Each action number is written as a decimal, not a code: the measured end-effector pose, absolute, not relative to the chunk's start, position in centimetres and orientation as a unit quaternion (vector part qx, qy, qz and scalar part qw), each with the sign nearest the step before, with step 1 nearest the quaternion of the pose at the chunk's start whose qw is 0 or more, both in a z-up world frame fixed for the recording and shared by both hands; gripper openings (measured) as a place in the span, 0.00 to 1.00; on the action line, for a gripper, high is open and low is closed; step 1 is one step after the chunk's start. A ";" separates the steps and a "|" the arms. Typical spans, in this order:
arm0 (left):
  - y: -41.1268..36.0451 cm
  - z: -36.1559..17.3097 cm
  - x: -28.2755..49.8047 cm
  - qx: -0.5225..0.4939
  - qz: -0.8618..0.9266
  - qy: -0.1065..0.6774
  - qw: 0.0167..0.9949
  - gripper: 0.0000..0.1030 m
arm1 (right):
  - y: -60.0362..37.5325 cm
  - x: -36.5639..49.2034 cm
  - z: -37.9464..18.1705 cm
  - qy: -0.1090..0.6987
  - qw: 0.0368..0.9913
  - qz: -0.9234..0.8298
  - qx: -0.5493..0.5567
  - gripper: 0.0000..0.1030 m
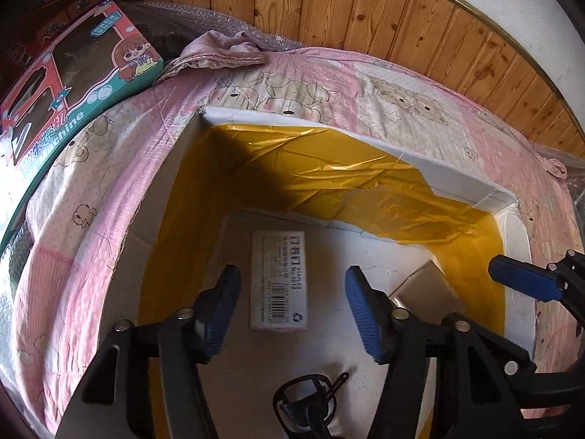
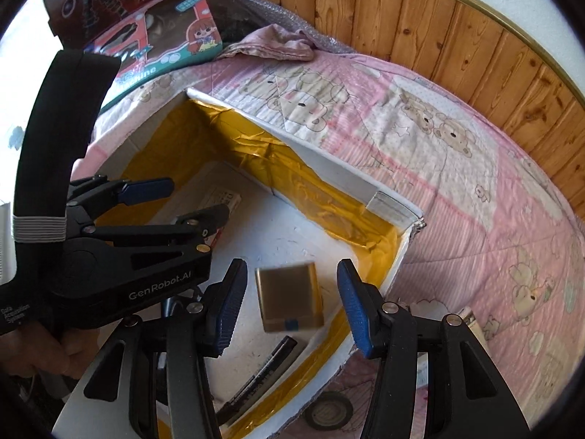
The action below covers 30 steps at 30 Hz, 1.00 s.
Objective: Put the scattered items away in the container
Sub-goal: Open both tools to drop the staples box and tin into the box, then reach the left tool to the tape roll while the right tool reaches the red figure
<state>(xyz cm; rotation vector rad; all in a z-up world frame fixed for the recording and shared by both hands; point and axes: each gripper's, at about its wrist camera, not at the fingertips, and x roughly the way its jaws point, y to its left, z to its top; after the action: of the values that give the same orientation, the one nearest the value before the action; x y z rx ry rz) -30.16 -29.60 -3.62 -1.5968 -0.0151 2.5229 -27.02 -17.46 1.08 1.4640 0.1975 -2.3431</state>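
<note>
Item 1, container: white foam box point(image 1: 460, 179), inner walls lined w/ yellow tape, set on a pink bear-print quilt point(image 1: 384, 87). Seen from above in both views.

Item 2, left gripper point(image 1: 292, 307): held over the box interior; blue-padded fingers point(image 1: 223, 303) spread apart, nothing between them. Seen also in right wrist view point(image 2: 175, 201), gripped by a hand point(image 2: 40, 358) at lower left.

Item 3, right gripper point(image 2: 292, 303): positioned over the box's near right corner; jaws wide apart, nothing clamped.

Item 4, gold box point(image 2: 289, 298): small, rectangular, blue mark on one edge; framed between the right fingers but touched by neither. Blurred; whether it rests on the box floor or is mid-air cannot be told. Partly seen in left wrist view point(image 1: 427, 289).

Item 5, white labelled pack point(image 1: 278, 278): flat on box floor, barcode side up, near centre-left.

Item 6, dark pen-like items point(image 2: 263, 373): laid along the near wall inside the box; type not legible.

Item 7, black ring w/ clip point(image 1: 307, 395): on box floor, close to left gripper body.

Item 8, toy carton point(image 1: 73, 73): pink/teal, cartoon girl printed, propped at the quilt's far left, outside the box.

Item 9, wood-panel wall point(image 1: 329, 7): behind the bed.
</note>
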 end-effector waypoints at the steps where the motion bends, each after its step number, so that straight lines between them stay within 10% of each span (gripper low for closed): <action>1: -29.6 -3.3 -29.7 -0.531 0.844 -0.003 0.081 0.61 | -16.9 -26.5 1.6 0.053 0.185 -0.836 0.513 0.53; 30: -23.0 7.7 -8.1 -0.416 0.895 0.035 0.154 0.61 | -2.4 -10.8 1.8 -0.137 0.198 -0.854 0.461 0.44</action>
<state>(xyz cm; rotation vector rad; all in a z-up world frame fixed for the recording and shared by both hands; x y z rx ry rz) -8.08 -22.96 7.67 -1.1936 0.1014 2.5659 -10.82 -2.40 1.79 1.2902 -0.3842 -2.3910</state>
